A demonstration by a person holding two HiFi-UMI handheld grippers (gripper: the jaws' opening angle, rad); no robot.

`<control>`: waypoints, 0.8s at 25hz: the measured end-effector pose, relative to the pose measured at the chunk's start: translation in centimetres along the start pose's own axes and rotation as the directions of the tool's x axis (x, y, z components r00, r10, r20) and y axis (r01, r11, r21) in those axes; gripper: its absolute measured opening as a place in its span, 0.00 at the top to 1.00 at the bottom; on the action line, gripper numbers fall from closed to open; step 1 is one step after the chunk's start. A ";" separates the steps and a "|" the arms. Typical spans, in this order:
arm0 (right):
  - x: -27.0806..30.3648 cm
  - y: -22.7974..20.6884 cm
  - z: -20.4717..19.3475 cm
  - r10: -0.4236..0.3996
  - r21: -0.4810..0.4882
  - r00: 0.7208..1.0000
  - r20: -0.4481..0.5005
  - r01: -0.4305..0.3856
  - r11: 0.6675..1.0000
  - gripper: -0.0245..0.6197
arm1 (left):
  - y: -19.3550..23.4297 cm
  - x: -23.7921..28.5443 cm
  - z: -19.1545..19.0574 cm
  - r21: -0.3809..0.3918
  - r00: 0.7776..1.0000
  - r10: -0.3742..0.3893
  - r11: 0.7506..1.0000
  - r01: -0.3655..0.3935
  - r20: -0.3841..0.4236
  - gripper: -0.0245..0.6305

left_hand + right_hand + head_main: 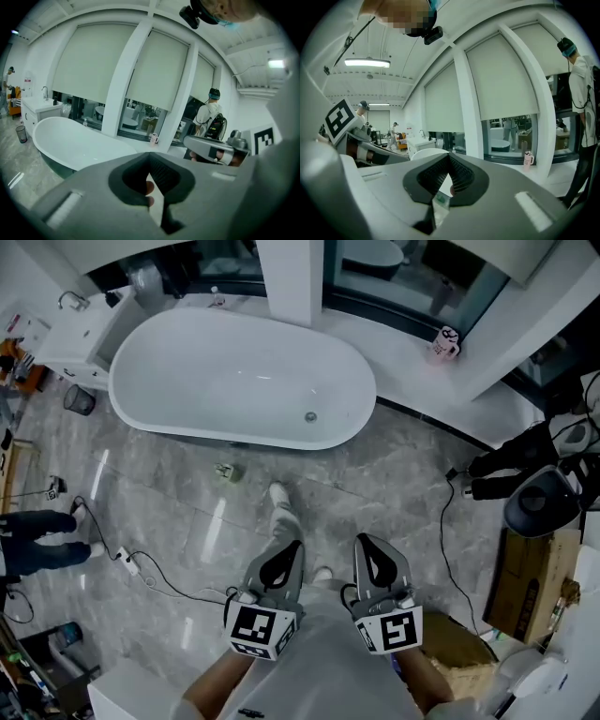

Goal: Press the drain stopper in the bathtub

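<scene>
Bathtub (216, 381) sits white on the grey floor (384, 493) in the head view. The drain stopper (310, 416) is a small round dot on the tub's bottom, near its right end. The left gripper (292, 548) and right gripper (365, 542) are low down by the person's legs, well apart from the tub. In the left gripper view the jaws are pressed together with nothing in them, and the tub is far behind them. In the right gripper view the jaws are together and empty too.

Staged bathroom in lab: bathtub (234, 381), vanity sink (80, 338), floor cables (159, 582).
</scene>
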State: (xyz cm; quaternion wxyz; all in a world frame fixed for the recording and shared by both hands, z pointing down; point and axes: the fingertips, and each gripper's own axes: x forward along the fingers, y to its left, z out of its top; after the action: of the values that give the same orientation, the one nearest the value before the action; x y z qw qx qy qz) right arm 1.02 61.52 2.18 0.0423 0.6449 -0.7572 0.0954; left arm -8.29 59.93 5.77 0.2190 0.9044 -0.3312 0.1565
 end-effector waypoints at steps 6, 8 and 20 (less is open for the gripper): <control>10.9 -3.5 1.5 -0.036 -0.001 0.999 -0.042 0.036 0.999 0.95 | 6.3 8.6 6.9 0.050 0.998 -0.067 0.997 0.066 0.005 0.96; 15.0 -4.4 2.2 -0.030 -0.003 0.998 -0.057 0.030 1.000 0.95 | 8.8 10.9 10.0 0.077 0.997 -0.080 0.994 0.078 0.021 0.96; 32.8 -8.1 6.4 0.019 -0.099 0.989 -0.144 -0.034 0.995 0.95 | 23.1 19.2 18.5 -0.027 0.998 -0.057 0.998 0.058 0.017 0.96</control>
State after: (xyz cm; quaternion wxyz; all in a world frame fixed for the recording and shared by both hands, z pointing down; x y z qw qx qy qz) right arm 3.99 27.22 2.74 0.1275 0.6233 -0.7646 0.1033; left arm -7.12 24.70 4.92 0.2330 0.9117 -0.3090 0.1380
